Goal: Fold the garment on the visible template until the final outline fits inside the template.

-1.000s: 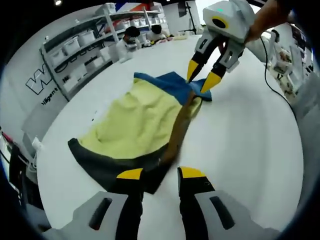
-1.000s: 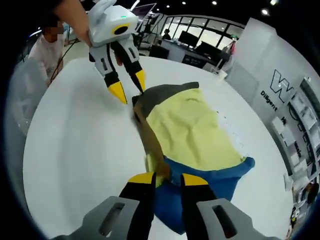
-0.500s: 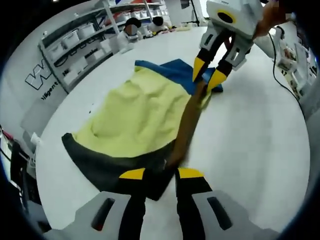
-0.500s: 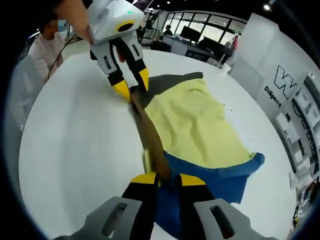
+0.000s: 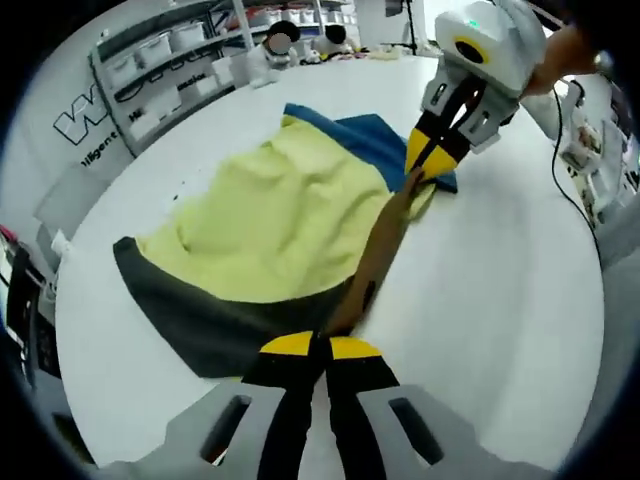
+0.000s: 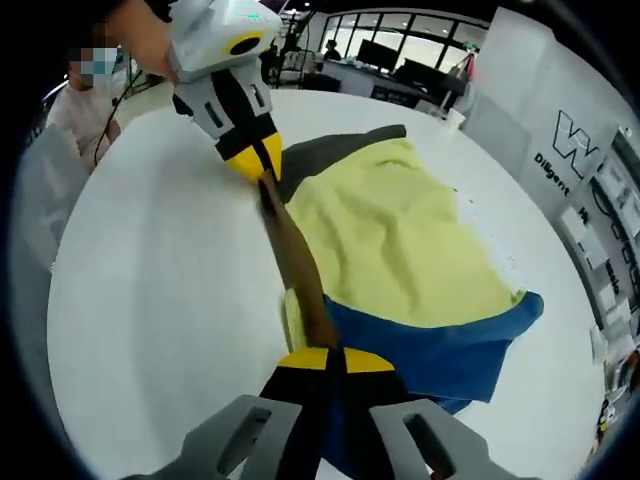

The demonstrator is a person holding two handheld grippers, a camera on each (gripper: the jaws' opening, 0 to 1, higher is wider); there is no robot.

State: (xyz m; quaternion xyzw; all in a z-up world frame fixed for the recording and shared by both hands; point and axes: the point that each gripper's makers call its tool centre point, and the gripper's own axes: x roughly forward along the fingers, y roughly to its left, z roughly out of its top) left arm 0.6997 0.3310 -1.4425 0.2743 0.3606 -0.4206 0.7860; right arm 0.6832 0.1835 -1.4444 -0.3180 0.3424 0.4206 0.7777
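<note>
Both grippers are pinching the same long edge of the garment [image 5: 270,225], one at each end. The left gripper [image 5: 312,347] is holding its yellow tips pressed together on the dark grey hem, and the right gripper [image 6: 334,358] is clamped in the same way on the blue end. The brown band [image 6: 296,265] is running straight away from each pair of jaws toward the other gripper. The rest of the cloth is lying flat on the white table [image 5: 500,290], spreading to one side of the jaws.

I think the risk here is in the grip. Each pinch is taking only a thin piece of the edge, so if the hands are pulling apart too strongly, the fabric may slip out of one side, and then the fold will be falling crooked. Also, if the edge is being lifted unevenly, the soft yellow panel may be dragging and bunching under itself.

I cannot make out any template outline on the table, so it is hard to judge where the fold must land.

The cloth is looking thin and soft, with gentle wrinkles over the yellow middle. It has a dark grey band at one end and a blue band at the other. The table surface is smooth and matte.
</note>
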